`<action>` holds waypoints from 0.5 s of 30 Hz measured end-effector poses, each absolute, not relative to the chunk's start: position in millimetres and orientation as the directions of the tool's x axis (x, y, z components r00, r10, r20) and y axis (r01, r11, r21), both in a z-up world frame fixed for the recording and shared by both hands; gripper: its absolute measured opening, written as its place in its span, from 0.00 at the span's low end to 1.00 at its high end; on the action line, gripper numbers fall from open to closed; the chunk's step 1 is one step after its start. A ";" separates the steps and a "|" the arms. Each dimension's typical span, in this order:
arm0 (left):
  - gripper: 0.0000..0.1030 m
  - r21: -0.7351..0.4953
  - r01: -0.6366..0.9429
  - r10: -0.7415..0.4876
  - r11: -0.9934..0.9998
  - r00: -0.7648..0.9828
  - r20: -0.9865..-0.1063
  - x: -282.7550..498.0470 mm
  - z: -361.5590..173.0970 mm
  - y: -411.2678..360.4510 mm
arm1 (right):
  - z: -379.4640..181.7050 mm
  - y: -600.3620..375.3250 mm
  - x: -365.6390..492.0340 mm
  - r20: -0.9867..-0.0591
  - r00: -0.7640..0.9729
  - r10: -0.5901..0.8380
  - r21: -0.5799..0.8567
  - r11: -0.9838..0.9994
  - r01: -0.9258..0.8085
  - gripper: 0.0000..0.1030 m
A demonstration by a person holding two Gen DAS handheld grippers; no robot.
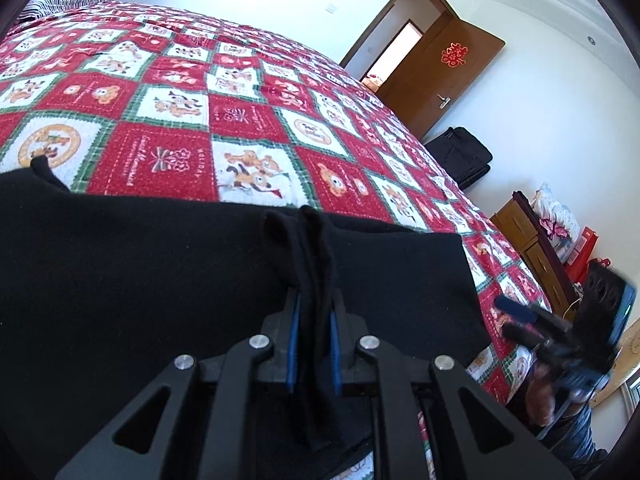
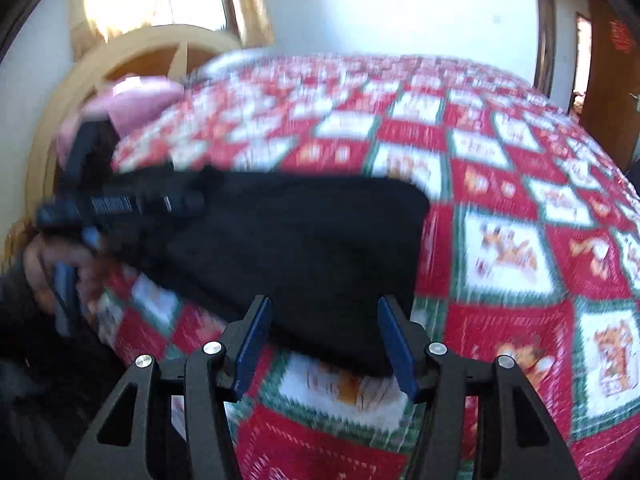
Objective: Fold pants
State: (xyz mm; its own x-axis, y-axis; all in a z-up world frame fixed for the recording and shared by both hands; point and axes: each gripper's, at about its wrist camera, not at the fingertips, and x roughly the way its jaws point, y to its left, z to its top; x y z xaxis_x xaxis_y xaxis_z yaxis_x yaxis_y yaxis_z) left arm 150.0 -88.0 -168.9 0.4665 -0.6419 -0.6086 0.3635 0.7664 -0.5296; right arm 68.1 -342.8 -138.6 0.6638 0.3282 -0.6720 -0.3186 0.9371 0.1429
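My left claw (image 1: 314,312) grips a pants (image 1: 160,280) fold; my right claw (image 2: 324,316) stands open at 6 o'clock of them on the bed (image 2: 500,200).

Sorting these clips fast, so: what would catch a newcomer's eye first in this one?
The loud red, white and green checked bedspread fills both views. Across its near edge lie the black pants, and the left gripper is pinched shut on a bunched fold of them. The right gripper stands open over the pants' near corner, gripping nothing; beyond the bed's far corner a brown door with a red paper decoration stands open.
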 end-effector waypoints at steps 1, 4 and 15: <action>0.16 -0.519 0.368 -0.636 0.772 0.472 -0.611 149.1 -168.6 -89.1 | -133.6 -343.5 72.8 -0.656 0.666 0.355 0.179 0.930 -0.320 0.56; 0.17 -0.487 0.381 -0.618 0.786 0.484 -0.619 147.0 -166.5 -90.5 | -134.2 -336.3 102.7 -0.653 0.667 0.359 0.215 0.932 -0.290 0.56; 0.51 -0.340 0.429 -0.539 0.837 0.535 -0.650 128.6 -155.9 -96.3 | -149.5 -348.3 118.8 -0.725 0.626 0.287 0.241 0.957 -0.160 0.56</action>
